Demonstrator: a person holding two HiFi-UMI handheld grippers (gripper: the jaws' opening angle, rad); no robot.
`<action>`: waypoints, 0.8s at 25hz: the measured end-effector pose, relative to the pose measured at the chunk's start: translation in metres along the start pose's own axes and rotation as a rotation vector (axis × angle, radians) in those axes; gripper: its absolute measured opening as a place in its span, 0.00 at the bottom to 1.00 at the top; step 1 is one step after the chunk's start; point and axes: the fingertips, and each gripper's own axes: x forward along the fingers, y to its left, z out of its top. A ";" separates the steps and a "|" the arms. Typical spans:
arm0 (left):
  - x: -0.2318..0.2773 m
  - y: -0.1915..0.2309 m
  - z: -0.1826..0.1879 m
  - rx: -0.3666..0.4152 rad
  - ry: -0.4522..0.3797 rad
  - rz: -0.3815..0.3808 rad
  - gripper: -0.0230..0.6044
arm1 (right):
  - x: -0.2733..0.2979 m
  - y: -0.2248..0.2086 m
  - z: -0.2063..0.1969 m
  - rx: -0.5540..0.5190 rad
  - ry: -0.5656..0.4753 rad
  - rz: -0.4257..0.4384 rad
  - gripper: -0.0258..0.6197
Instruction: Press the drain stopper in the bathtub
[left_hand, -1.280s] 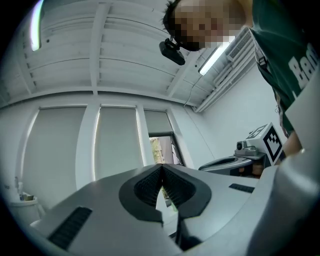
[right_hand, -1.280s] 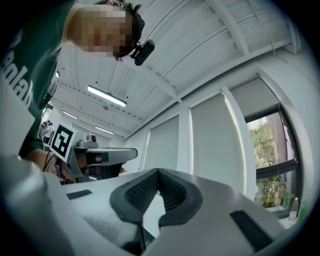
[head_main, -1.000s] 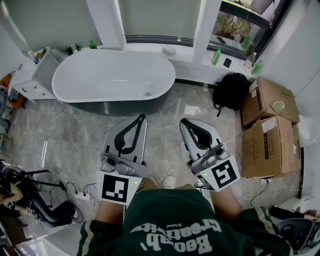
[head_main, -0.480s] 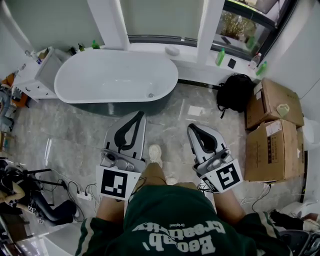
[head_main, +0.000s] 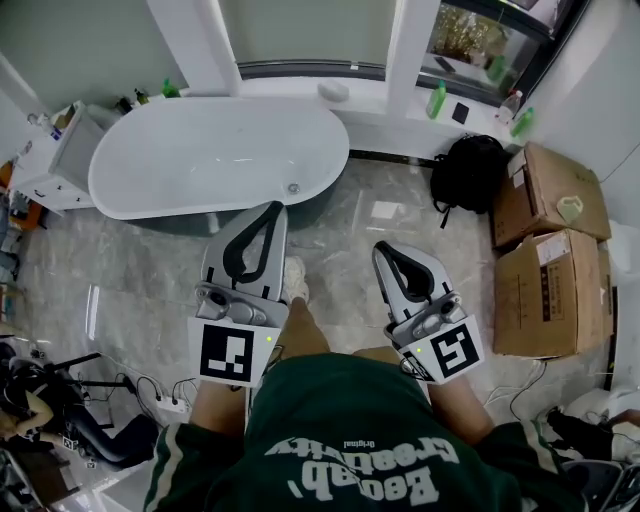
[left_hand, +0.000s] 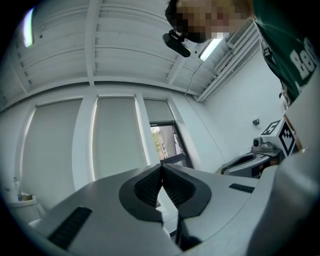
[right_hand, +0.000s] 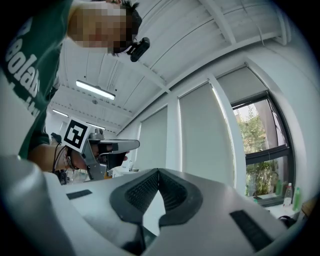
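A white oval bathtub (head_main: 150, 180) stands on the marble floor ahead of me in the head view. Its small round drain stopper (head_main: 293, 187) sits in the tub's bottom near the right end. My left gripper (head_main: 278, 208) is shut with nothing in it, its tip just short of the tub's near rim. My right gripper (head_main: 381, 248) is also shut and empty, held above the floor to the right of the tub. Both gripper views point up at blinds and ceiling; the left gripper (left_hand: 161, 166) and right gripper (right_hand: 158, 171) show jaws meeting at the tips.
A black backpack (head_main: 468, 172) lies right of the tub. Two cardboard boxes (head_main: 545, 250) stand further right. A white cabinet (head_main: 55, 160) is at the tub's left end. Bottles (head_main: 437, 98) line the window ledge. My shoe (head_main: 294, 279) steps toward the tub. Cables lie at the lower left.
I have stepped closer to the tub; one foot has come forward between the grippers. Both grippers stay shut and now reach nearer the tub's rim.
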 end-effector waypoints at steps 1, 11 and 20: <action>0.011 0.008 -0.008 -0.010 0.010 -0.002 0.05 | 0.012 -0.005 -0.002 -0.015 0.004 -0.002 0.06; 0.131 0.119 -0.048 -0.009 0.006 -0.048 0.05 | 0.168 -0.081 -0.008 -0.028 0.044 -0.062 0.06; 0.241 0.218 -0.109 -0.021 0.063 -0.132 0.05 | 0.319 -0.135 -0.040 0.026 0.108 -0.059 0.06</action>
